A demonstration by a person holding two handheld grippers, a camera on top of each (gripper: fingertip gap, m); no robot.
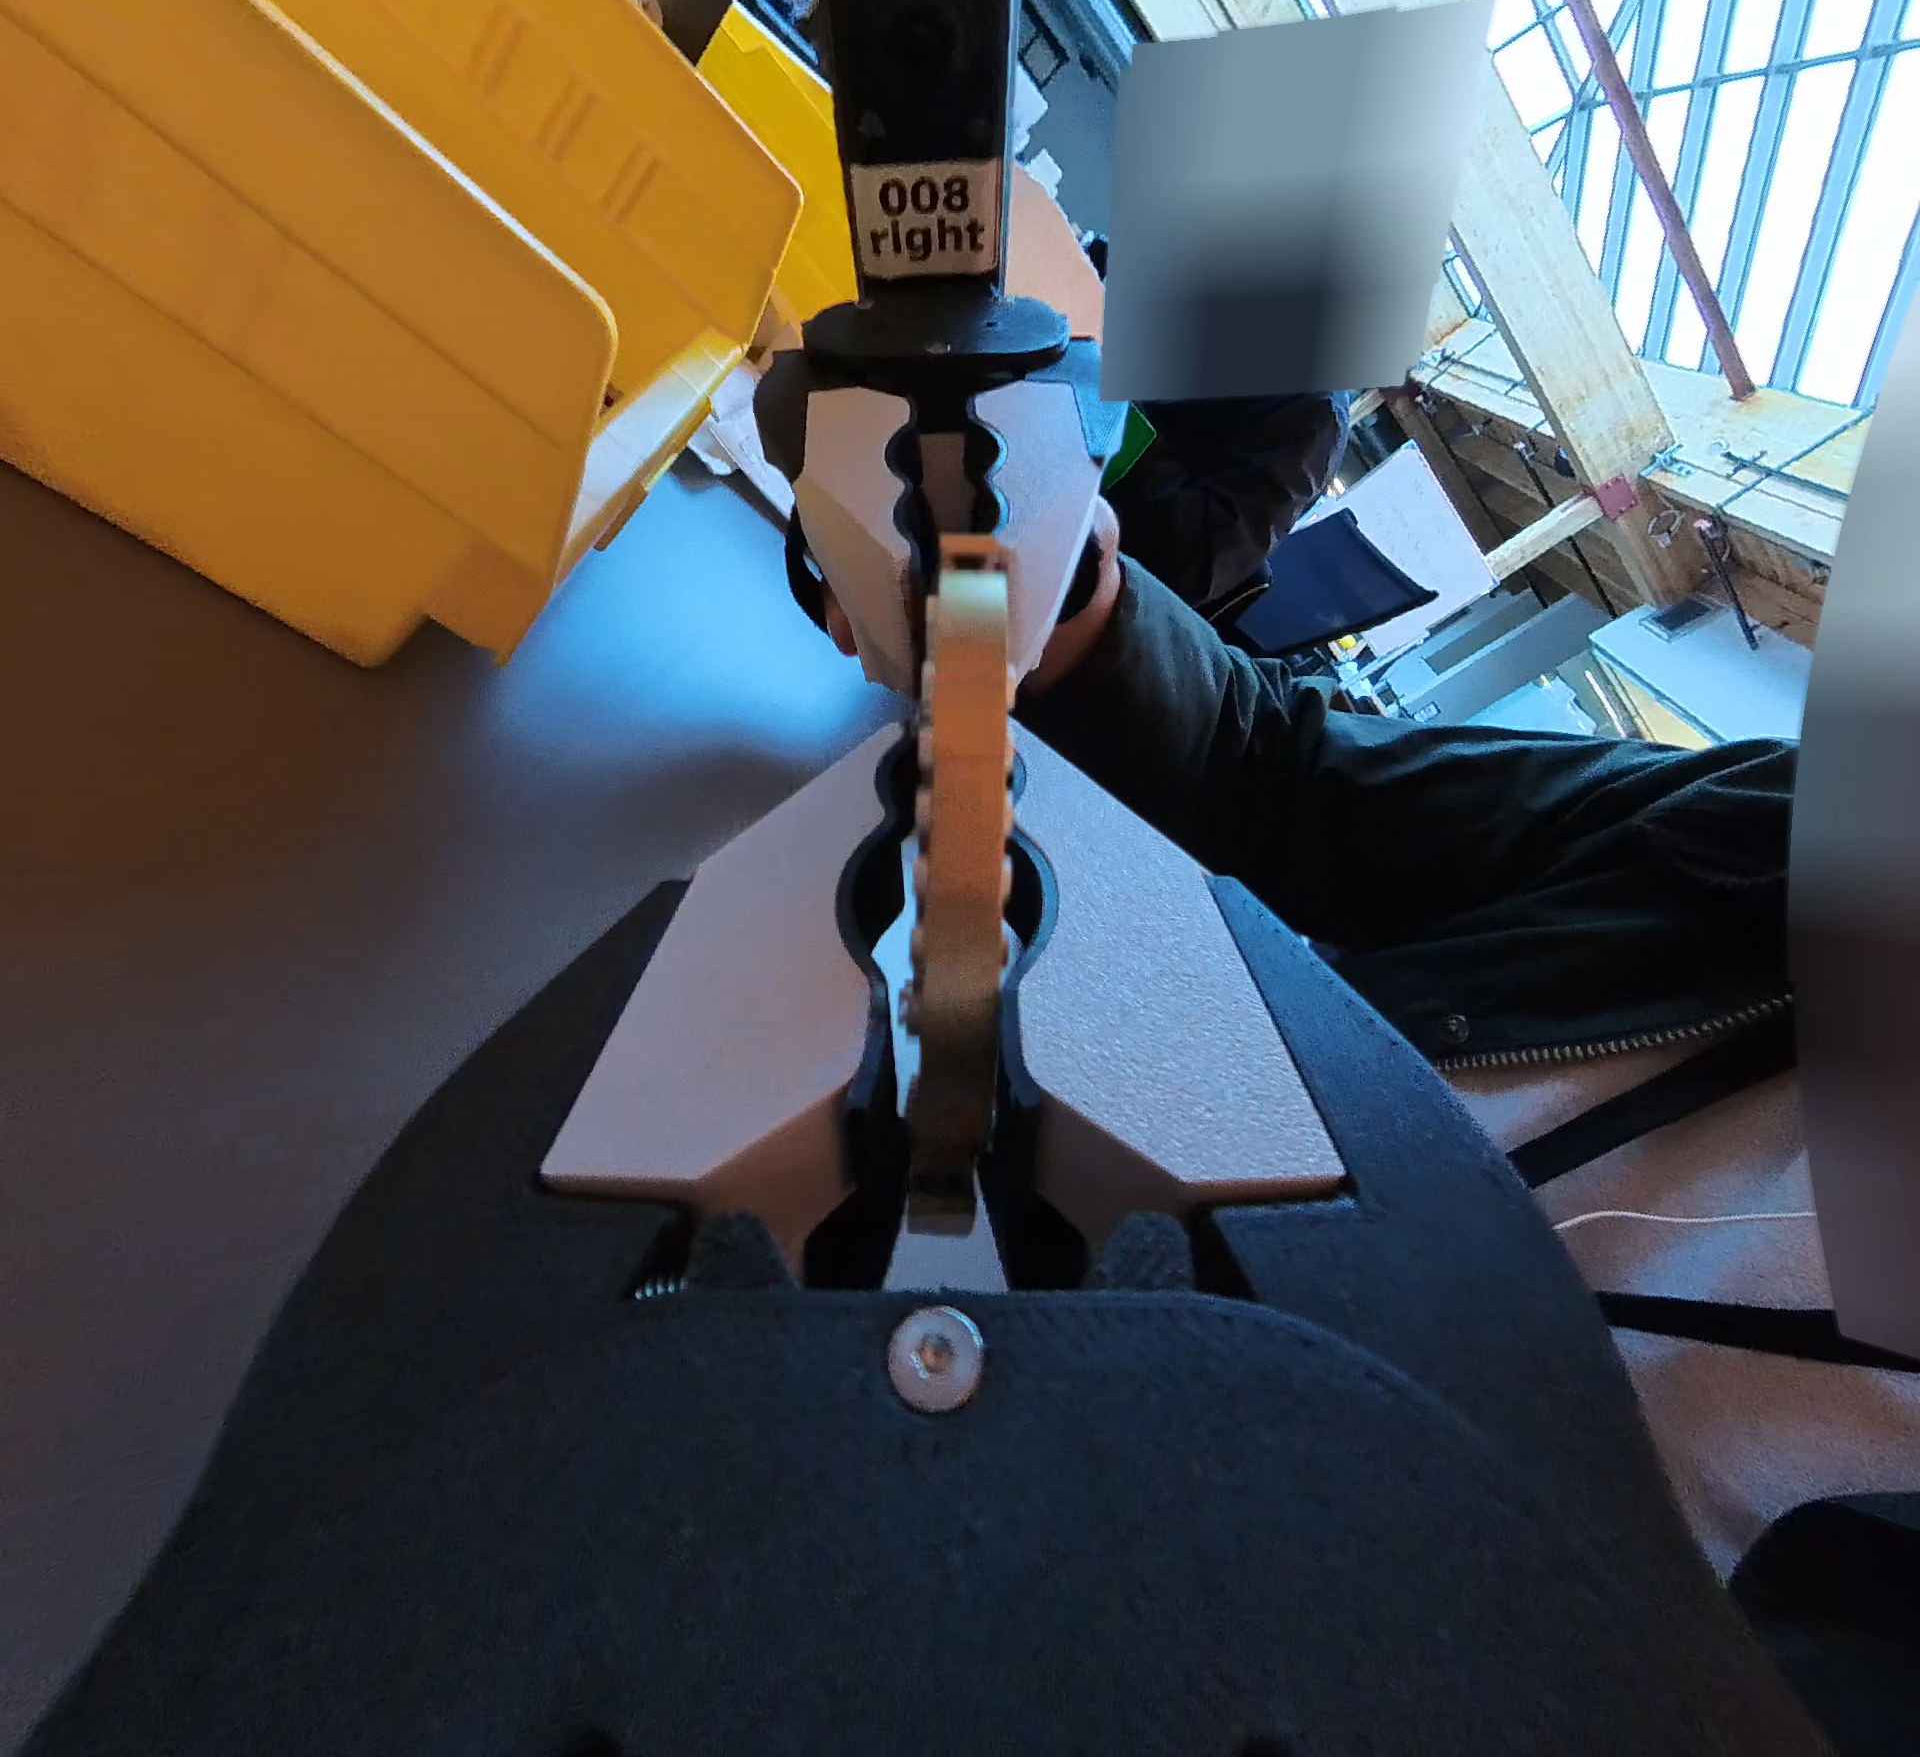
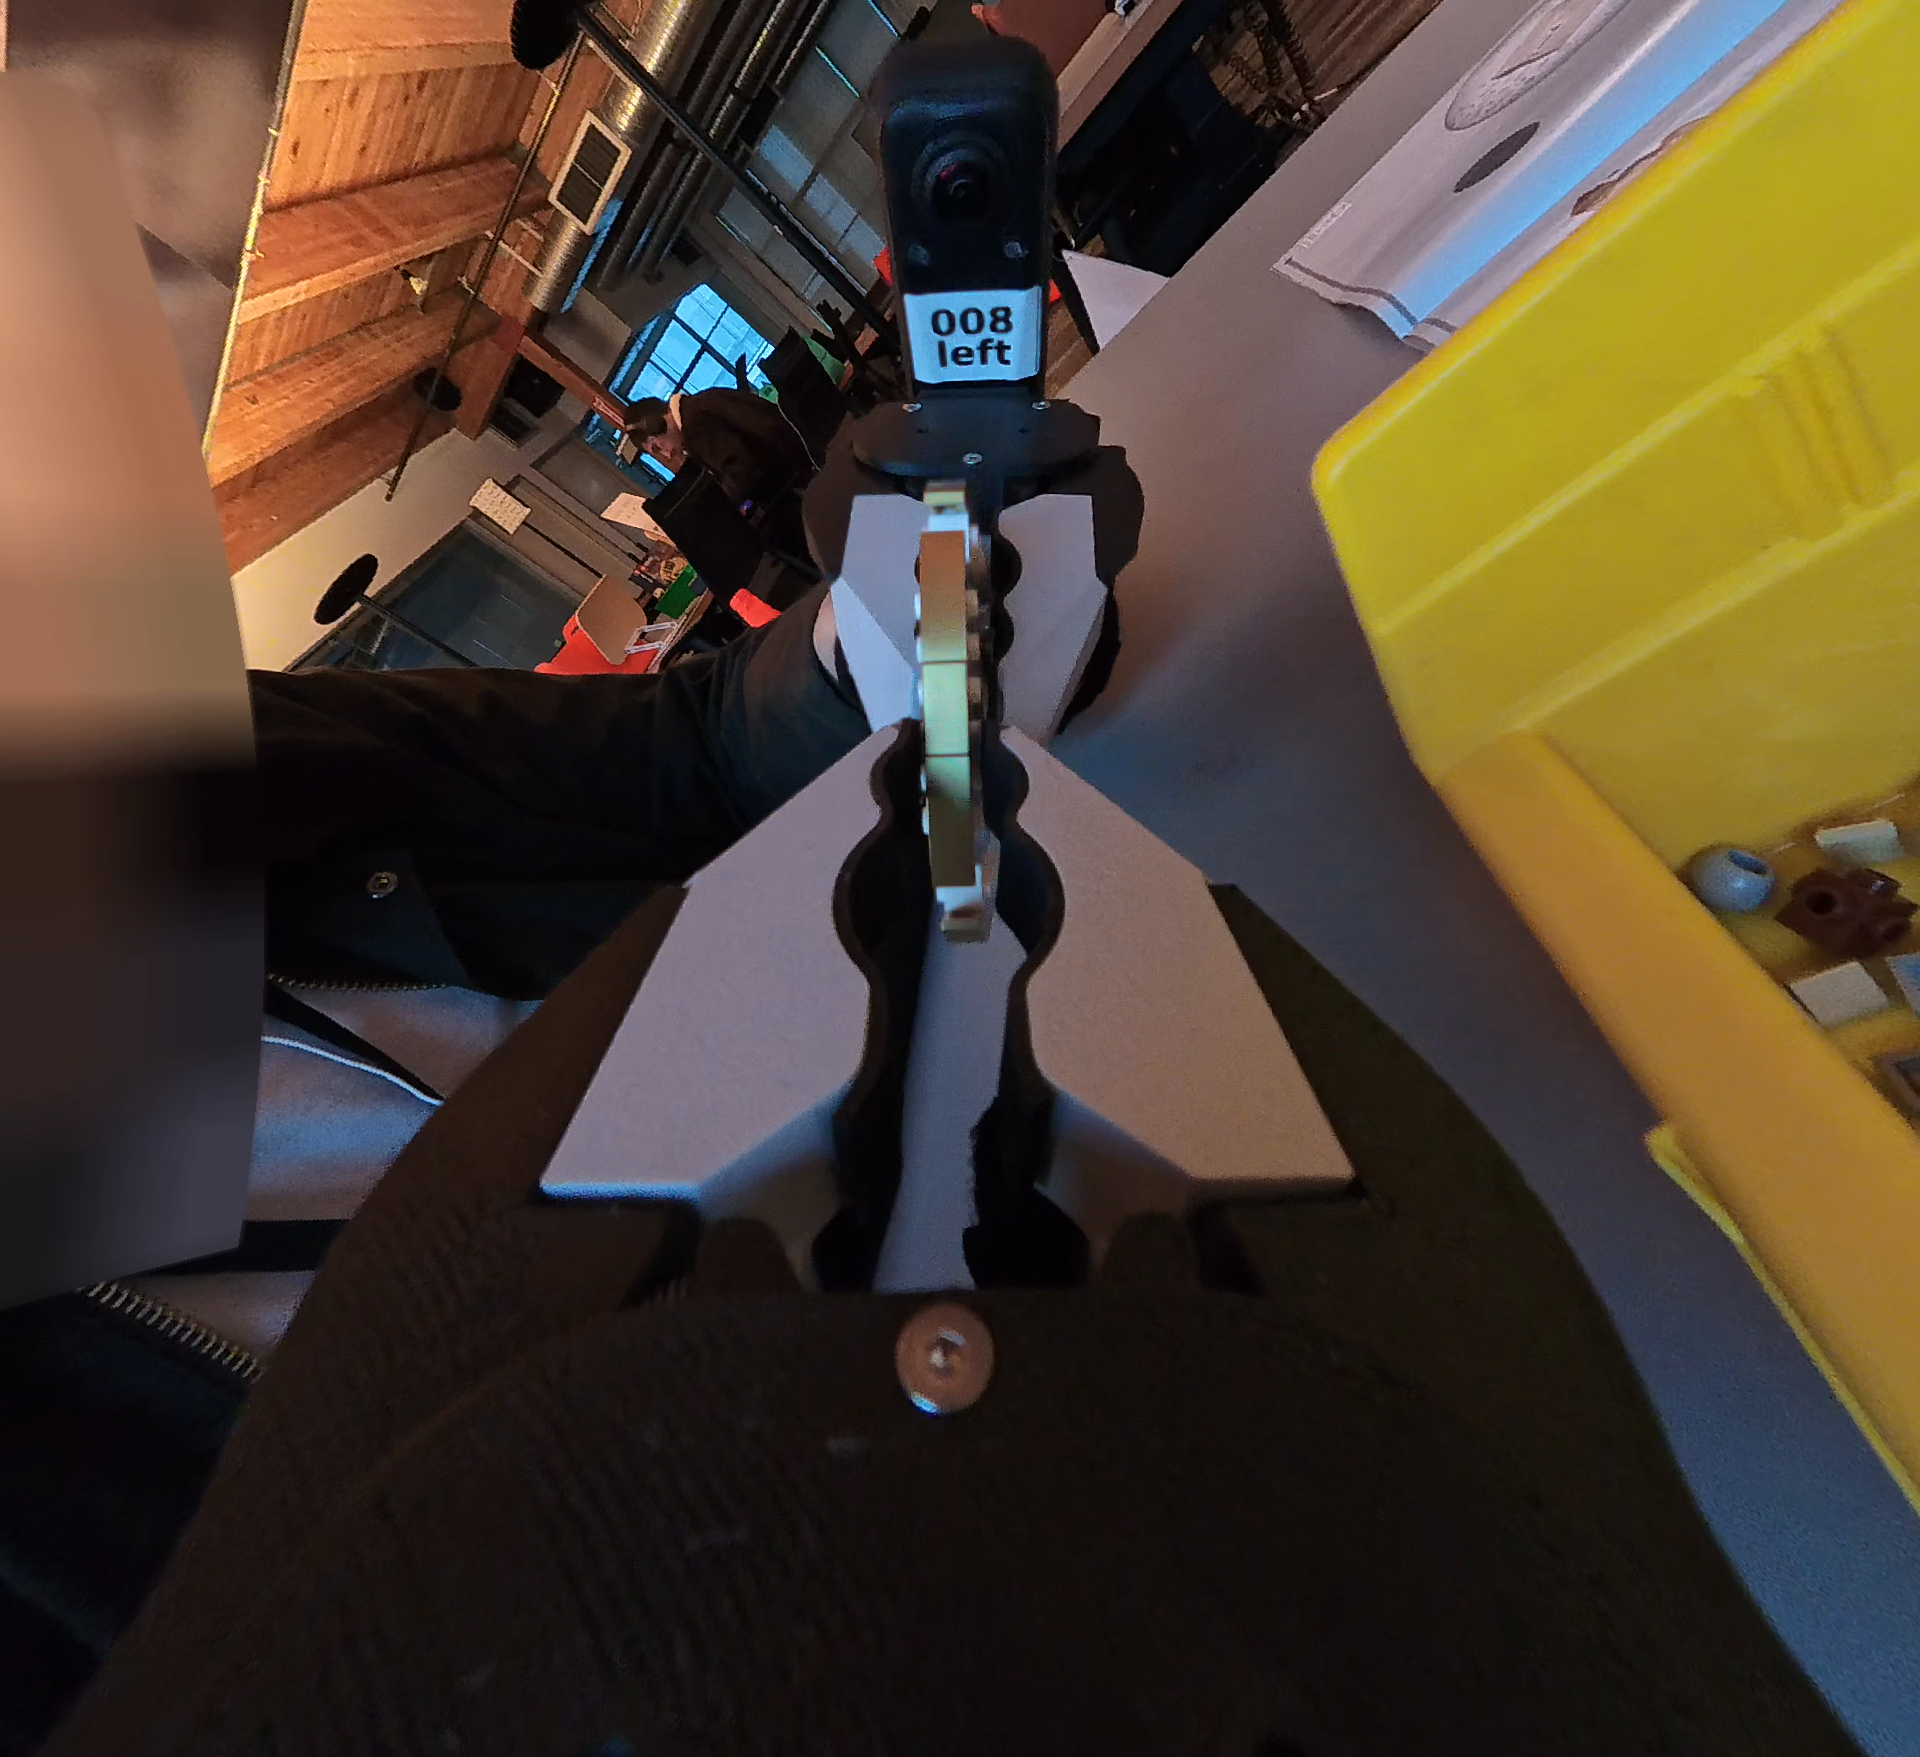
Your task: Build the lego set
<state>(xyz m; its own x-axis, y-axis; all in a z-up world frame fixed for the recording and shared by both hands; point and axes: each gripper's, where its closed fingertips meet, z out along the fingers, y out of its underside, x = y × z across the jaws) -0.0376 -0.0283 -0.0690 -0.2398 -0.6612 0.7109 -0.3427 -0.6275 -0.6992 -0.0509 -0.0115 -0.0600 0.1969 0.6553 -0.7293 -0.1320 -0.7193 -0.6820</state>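
While the two claws face each other above the grey worktop (image 1: 260, 876), a long, thin tan studded lego plate (image 1: 961, 834) is clamped edge-on at opposite ends by the left claw (image 1: 951, 876) and, apparently, the right claw (image 2: 951, 834); yellow plastic bins (image 2: 1662, 512) stand beside.

Tan studded lego plate (image 1: 961, 834) between the grey-padded black claws; yellow bins (image 1: 343, 253) beside them; grey table (image 1: 260, 928) beneath.

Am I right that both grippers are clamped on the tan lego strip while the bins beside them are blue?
Not quite: the bins are yellow, as both wrist views show. The rest holds: the left gripper and the right gripper each clamp an end of the tan lego strip.
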